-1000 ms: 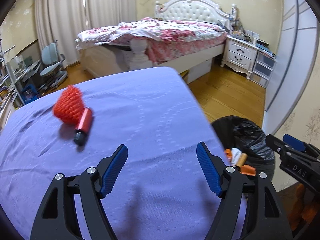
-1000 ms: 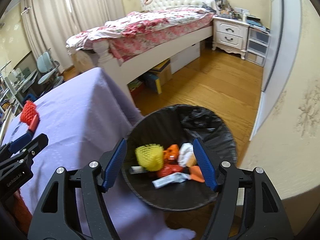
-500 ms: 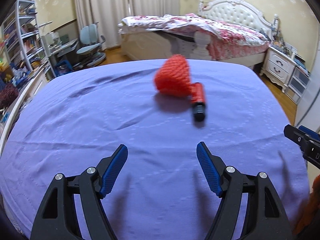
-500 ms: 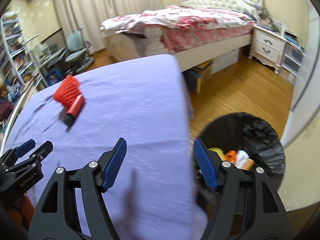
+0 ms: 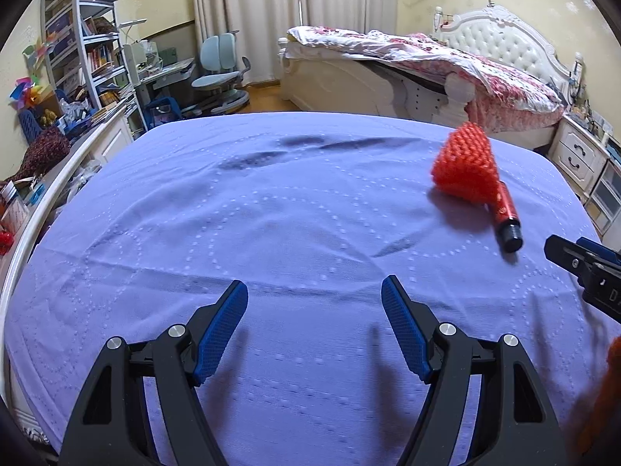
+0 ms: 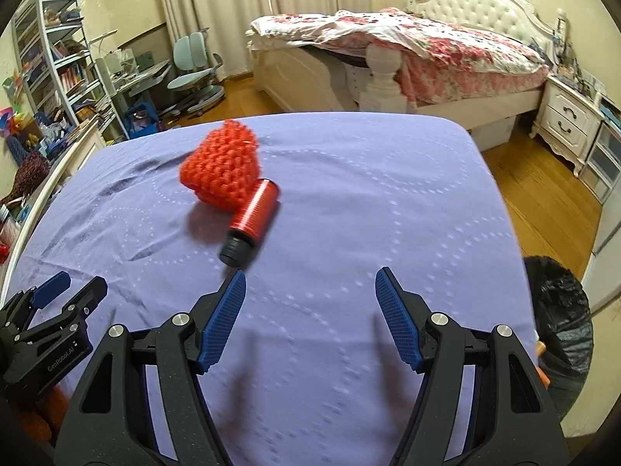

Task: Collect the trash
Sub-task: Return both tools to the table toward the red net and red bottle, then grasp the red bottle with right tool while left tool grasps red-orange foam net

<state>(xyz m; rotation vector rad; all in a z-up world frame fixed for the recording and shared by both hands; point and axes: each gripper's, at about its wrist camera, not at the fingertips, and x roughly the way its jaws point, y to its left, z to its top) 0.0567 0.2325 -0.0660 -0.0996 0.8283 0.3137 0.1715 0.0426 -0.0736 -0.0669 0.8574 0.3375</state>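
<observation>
A red foam fruit net [image 6: 219,169] and a red tube with a black cap [image 6: 252,219] lie touching on the purple tablecloth [image 6: 368,202]. They also show in the left wrist view, the net [image 5: 464,165] and the tube [image 5: 506,215] at the right. My right gripper [image 6: 310,299] is open and empty, just short of the tube's cap. My left gripper [image 5: 314,306] is open and empty over bare cloth, left of the trash. The black-lined trash bin [image 6: 559,326] stands off the table's right edge.
A bed [image 6: 407,50] with a floral cover stands beyond the table. A white nightstand [image 6: 562,120] is at the right, shelves [image 5: 89,54] and a desk chair [image 5: 221,73] at the left. Wooden floor [image 6: 539,194] lies right of the table.
Both grippers have swung left, away from the bin and toward the table. The right gripper now faces the net and tube close up. The left gripper now looks at bare cloth.
</observation>
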